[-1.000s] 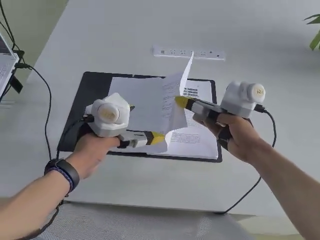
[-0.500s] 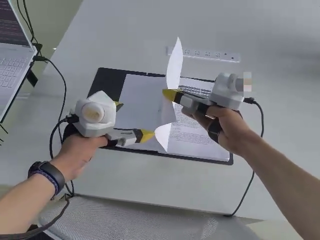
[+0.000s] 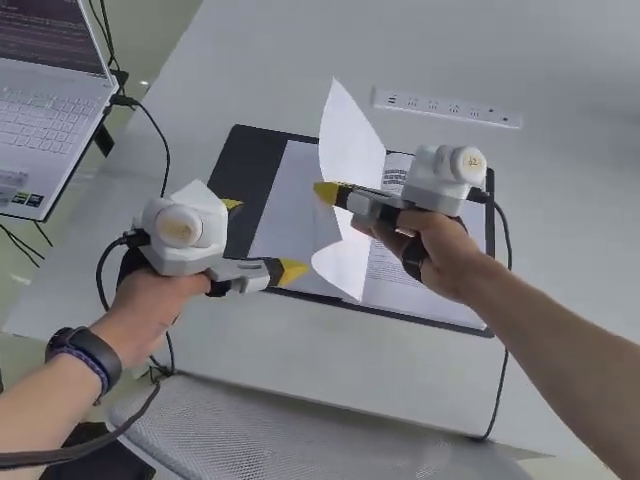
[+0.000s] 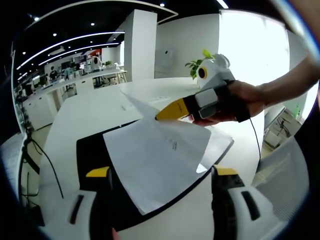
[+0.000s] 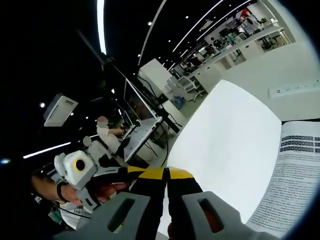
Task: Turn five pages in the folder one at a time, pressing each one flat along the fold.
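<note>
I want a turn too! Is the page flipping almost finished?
Not yet. At least one sheet already lies flat on the left side of the folder. The right gripper holds a page upright, mid-turn; the left gripper waits open nearby. That page needs laying down and pressing along the fold. How many of the five are turned, I cannot tell.

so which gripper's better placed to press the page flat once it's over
Left, probably. The left gripper is open and free at the folder's left side, where the page would land. The right gripper is shut on the lifted page, so it's busy carrying it.
</note>
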